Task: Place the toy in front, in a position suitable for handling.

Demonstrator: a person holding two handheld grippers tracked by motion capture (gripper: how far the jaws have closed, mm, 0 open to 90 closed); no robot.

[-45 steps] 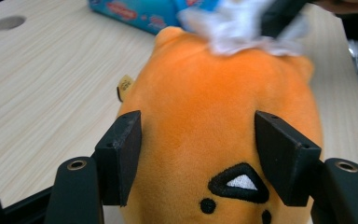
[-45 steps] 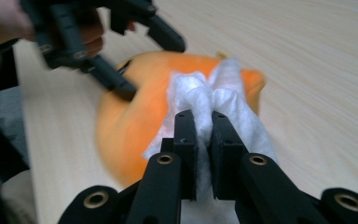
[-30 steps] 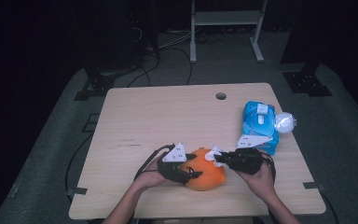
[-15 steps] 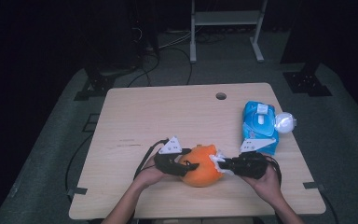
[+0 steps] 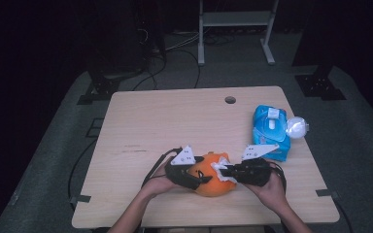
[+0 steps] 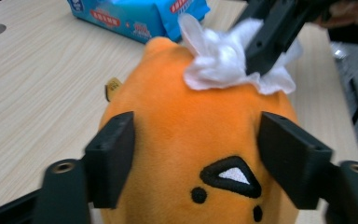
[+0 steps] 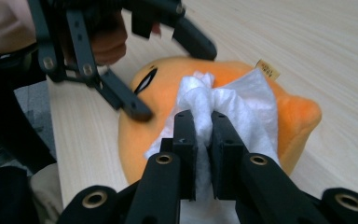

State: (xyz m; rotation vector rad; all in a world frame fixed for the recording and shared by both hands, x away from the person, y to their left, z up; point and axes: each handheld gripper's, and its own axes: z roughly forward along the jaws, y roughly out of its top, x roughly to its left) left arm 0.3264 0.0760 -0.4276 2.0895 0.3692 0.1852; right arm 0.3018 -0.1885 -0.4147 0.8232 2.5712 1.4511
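The orange toy (image 5: 212, 174) lies on the table (image 5: 175, 116), near the front edge. The right gripper (image 7: 204, 122) pinches a white wipe (image 7: 233, 112) and rubs the toy. The left gripper (image 6: 193, 144) has just been opening; its jaws stand around the toy. Next, it should hold steady for more wiping.

The blue wet-wipes pack (image 6: 140, 18) carries red label patches with white print, too blurred to read. A small yellow tag (image 7: 267, 69) on the orange plush toy (image 6: 186, 154) bears dark marks, also illegible. No other text can be read.
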